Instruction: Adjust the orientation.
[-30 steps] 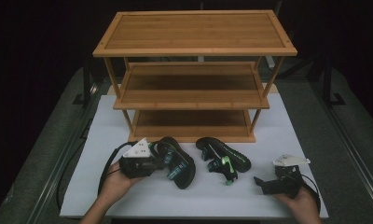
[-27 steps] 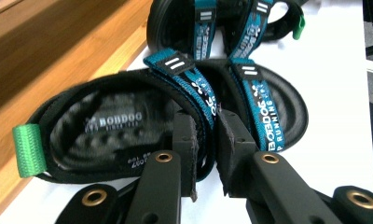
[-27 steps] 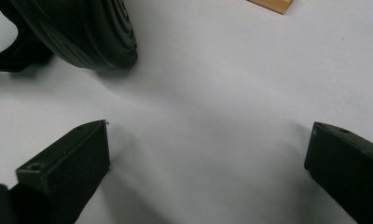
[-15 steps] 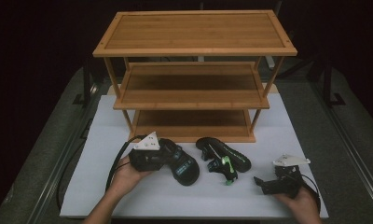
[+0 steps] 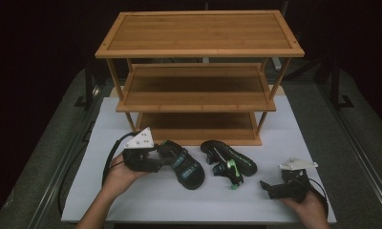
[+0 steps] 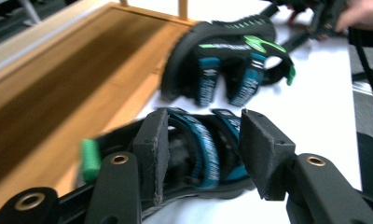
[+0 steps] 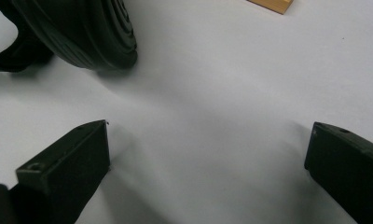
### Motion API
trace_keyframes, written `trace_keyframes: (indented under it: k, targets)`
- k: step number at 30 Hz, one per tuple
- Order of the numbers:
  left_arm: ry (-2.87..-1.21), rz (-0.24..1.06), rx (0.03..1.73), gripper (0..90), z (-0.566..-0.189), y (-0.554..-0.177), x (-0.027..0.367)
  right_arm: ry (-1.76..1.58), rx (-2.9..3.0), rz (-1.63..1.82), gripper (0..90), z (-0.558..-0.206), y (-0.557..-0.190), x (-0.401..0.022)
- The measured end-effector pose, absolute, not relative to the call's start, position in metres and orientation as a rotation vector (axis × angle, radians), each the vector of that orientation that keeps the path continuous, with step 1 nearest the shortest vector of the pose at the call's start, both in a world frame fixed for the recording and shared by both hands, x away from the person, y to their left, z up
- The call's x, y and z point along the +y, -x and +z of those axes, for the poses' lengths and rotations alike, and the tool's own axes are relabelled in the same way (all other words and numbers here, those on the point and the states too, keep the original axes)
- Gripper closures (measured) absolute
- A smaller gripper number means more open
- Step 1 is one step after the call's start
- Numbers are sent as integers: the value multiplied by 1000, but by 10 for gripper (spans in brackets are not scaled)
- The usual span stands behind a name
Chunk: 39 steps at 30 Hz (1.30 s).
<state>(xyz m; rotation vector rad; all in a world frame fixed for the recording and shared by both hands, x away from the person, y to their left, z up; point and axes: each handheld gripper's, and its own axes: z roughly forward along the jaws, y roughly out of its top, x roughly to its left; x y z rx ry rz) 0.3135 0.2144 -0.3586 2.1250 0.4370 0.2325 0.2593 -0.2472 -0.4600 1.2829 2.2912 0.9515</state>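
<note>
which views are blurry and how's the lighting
Left gripper view: motion blur smears the bamboo shelf and the near sandal. Right gripper view: soft focus, dim shadows on the white table. High view: sharp, surroundings dark.

Left gripper: jaws just opening at the left sandal, before the rack.
Right gripper: right of the right sandal.
</note>
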Motion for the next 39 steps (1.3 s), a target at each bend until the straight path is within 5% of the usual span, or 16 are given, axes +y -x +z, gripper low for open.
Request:
trace_keyframes:
  k: [13, 21, 39]
  targets:
    - [-2144, 253, 547, 637, -365, -358, 228, -1285, 2290, 953, 0, -460, -259, -247]
    - [-2166, 244, 565, 873, -368, -363, 230, -1285, 2290, 953, 0, -460, -259, -247]
    - [-2119, 163, 582, 886, -367, -298, 275, -1285, 2290, 952, 0, -460, -259, -247]
